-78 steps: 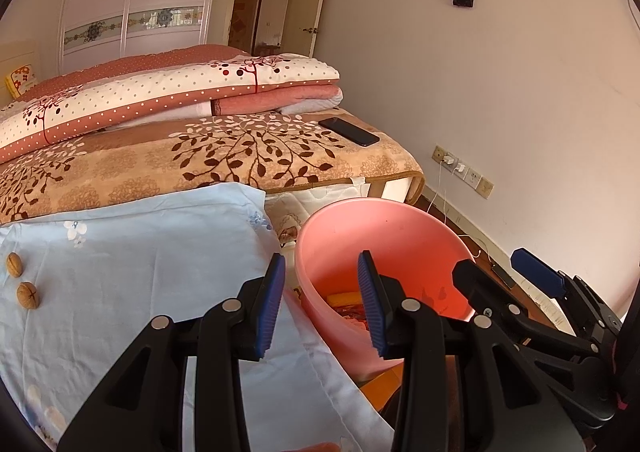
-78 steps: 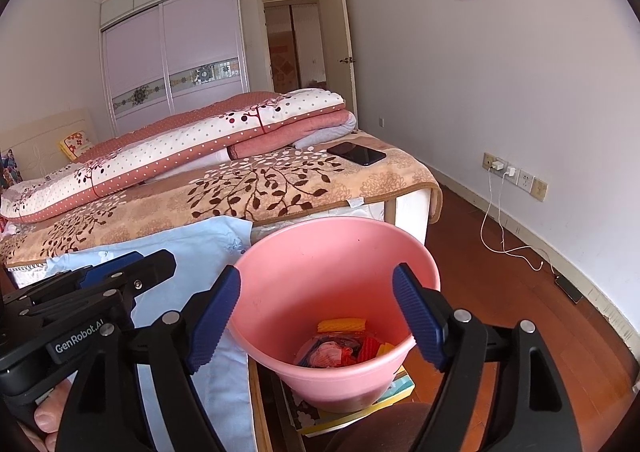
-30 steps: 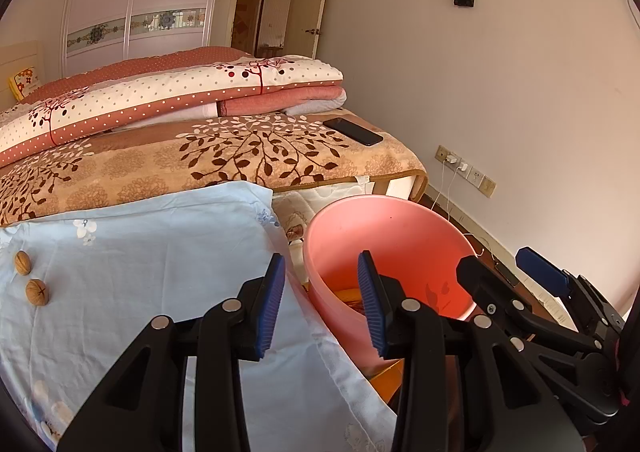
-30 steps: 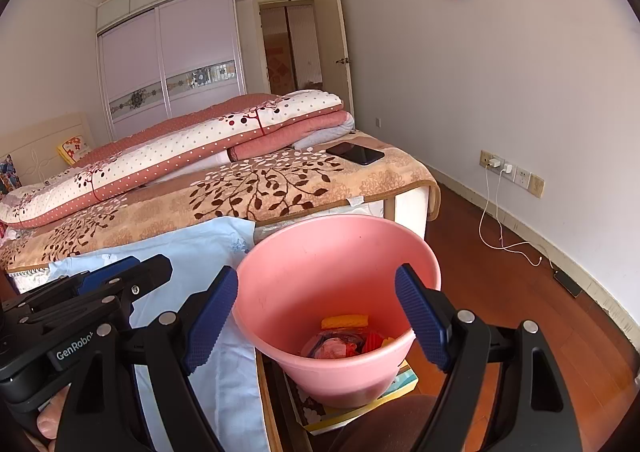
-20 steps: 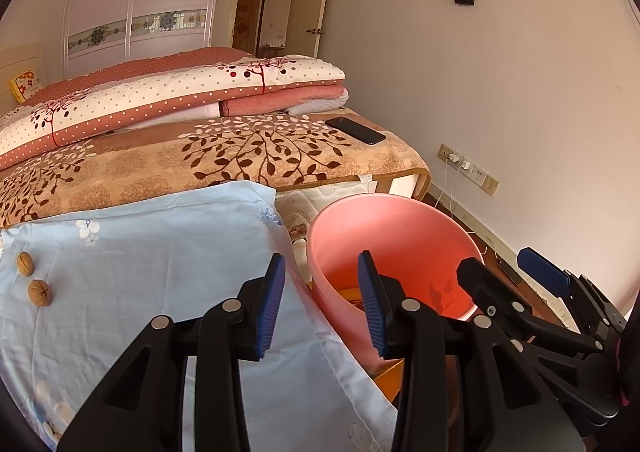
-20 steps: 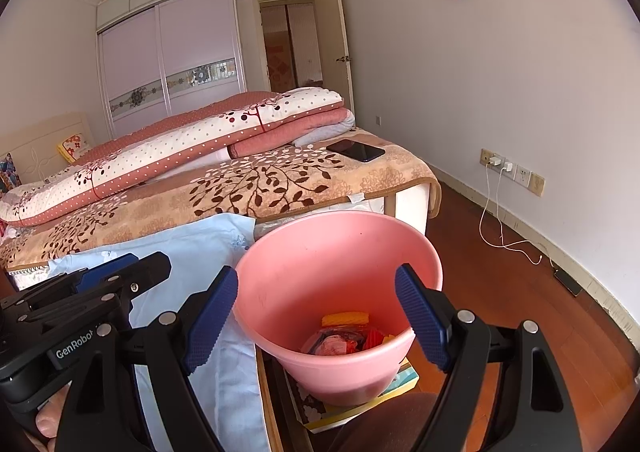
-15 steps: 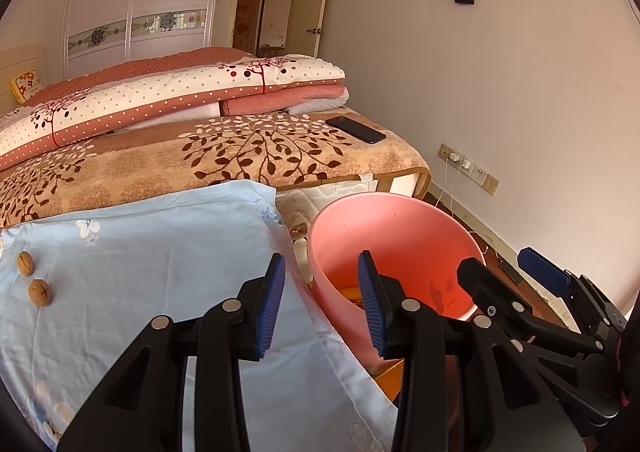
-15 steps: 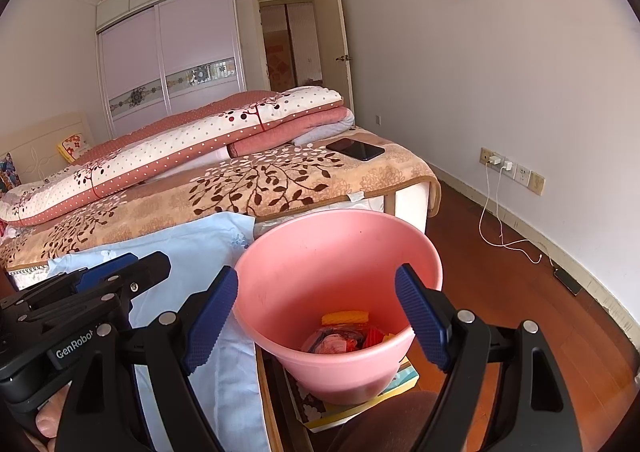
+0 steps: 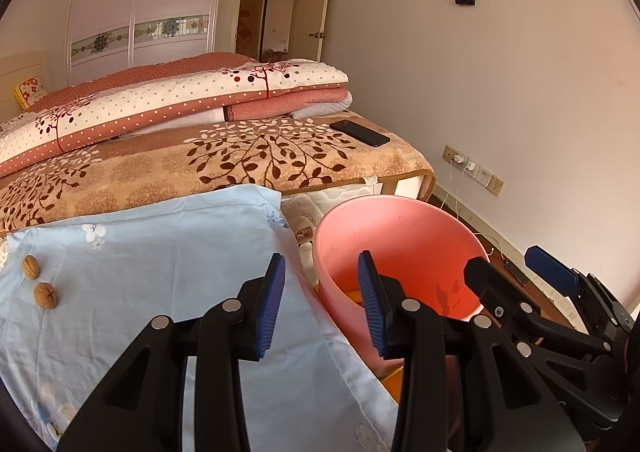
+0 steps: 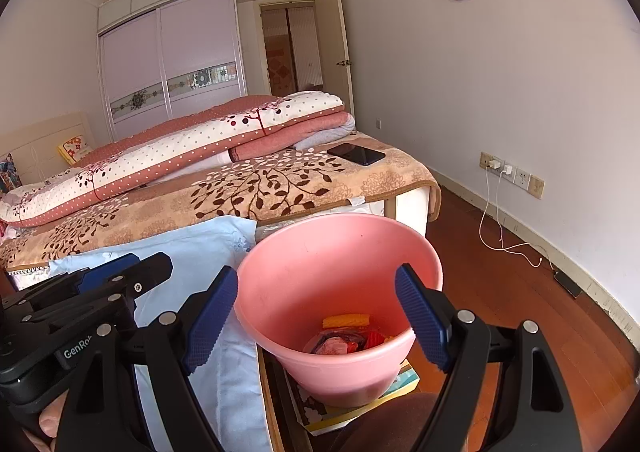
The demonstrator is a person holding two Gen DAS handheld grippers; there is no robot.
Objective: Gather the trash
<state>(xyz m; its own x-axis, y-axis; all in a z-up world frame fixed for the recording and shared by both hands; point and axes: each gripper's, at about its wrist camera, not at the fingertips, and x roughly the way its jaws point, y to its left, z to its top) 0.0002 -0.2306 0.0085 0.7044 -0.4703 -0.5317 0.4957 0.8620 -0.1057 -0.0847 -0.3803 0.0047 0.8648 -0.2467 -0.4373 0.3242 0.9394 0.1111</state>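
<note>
Beyond the right gripper (image 10: 316, 316) fingers, pink bin (image 10: 280, 292) holding trash (image 10: 346, 336).

One pink bucket (image 10: 340, 276), lower centre. Two walnuts (image 9: 31, 267) (image 9: 45, 295) on one blue cloth (image 9: 160, 264), lower left. One black phone (image 9: 359, 133) on one bed (image 9: 240, 164). Two grippers (image 9: 320, 308) (image 10: 320, 316), bottom foreground.
</note>
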